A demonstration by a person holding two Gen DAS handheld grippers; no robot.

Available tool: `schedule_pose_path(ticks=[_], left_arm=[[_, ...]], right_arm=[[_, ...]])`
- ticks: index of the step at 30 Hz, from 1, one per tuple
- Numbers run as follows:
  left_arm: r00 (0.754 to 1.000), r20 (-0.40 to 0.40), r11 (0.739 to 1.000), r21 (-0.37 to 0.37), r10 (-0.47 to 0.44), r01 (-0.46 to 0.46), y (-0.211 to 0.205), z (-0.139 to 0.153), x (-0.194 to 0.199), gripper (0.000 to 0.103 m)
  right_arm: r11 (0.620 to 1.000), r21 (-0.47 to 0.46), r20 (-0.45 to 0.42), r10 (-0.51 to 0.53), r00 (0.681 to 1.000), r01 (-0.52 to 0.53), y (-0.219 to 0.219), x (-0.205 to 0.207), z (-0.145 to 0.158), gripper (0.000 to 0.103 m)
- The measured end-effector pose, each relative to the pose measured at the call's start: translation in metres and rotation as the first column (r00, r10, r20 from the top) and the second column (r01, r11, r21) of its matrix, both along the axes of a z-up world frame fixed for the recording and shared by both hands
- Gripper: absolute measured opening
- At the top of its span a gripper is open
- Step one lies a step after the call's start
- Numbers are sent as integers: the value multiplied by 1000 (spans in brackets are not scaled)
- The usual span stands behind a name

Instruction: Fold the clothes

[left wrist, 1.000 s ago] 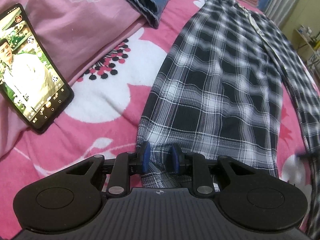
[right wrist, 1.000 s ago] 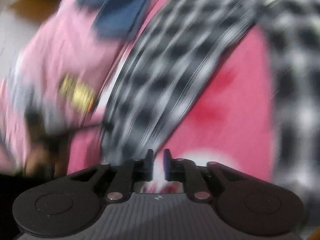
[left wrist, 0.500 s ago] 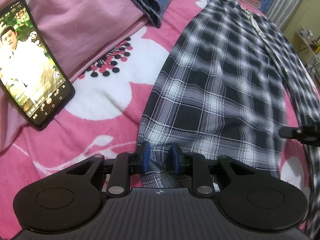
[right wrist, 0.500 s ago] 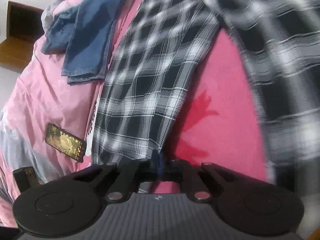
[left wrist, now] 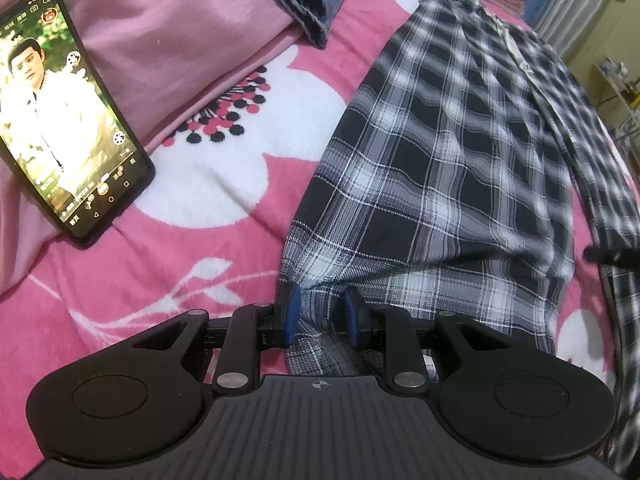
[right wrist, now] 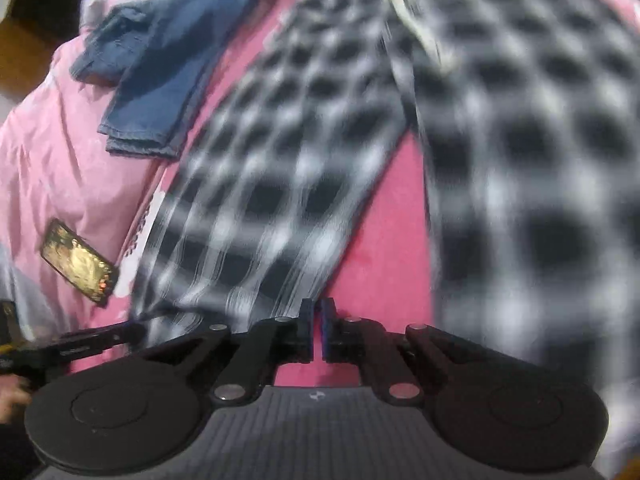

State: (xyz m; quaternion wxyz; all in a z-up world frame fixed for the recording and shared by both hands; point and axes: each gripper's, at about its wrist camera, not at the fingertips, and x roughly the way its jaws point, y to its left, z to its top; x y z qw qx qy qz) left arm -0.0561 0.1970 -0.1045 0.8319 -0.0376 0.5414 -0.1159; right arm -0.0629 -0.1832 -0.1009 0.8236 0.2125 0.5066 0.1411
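Viewing from the left wrist: the plaid trousers [left wrist: 440, 152] lie lengthwise on the pink blanket [left wrist: 224, 240], legs apart, waistband at the far end. The left gripper [left wrist: 319, 312] sits at the hem of the left leg with its blue pads parted and cloth lying between them; the pads do not pinch it. For a clean fold, the pads should likely close squarely over the hem edge and catch both layers, so the leg lifts flat. A phone [left wrist: 64, 120] and blue jeans [left wrist: 304, 4] lie off to the left, clear of the trousers.

Viewing from the right wrist: the picture is blurred. The right gripper [right wrist: 318, 330] has its pads almost together with only a thin gap, near the inner edge of the left leg; whether it pinches cloth cannot be told. The other leg [right wrist: 540, 168] fills the right side. Judging from this, both hems should travel level and together.
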Motion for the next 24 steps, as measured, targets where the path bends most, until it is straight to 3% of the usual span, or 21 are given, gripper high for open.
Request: schedule_pose_path(ticks=[5, 8, 11, 14, 17, 20, 24], left_arm=[[1000, -4, 1000, 23, -4, 4, 0, 11, -2, 23], [996, 82, 999, 44, -27, 24, -2, 32, -5, 23], [982, 144, 992, 52, -125, 118, -20, 44, 11, 23], [958, 181, 975, 50, -224, 218, -59, 33, 43, 23], [939, 214, 962, 87, -271, 258, -90, 11, 73, 24], [925, 256, 950, 214, -279, 227, -98, -10, 91, 25], [929, 283, 950, 268, -238, 162, -80, -6, 89, 28]], right_arm=[[994, -82, 126, 84, 988, -74, 21, 7, 14, 4], [984, -141, 186, 135, 973, -110, 35, 11, 19, 4], [973, -189, 233, 173, 957, -130, 43, 15, 19, 4], [962, -238, 269, 198, 943, -134, 45, 22, 16, 4], [950, -281, 282, 216, 935, -135, 43, 31, 8, 4], [949, -297, 269, 193, 943, -110, 32, 39, -2, 4], [956, -287, 257, 133, 957, -56, 7, 40, -5, 4]])
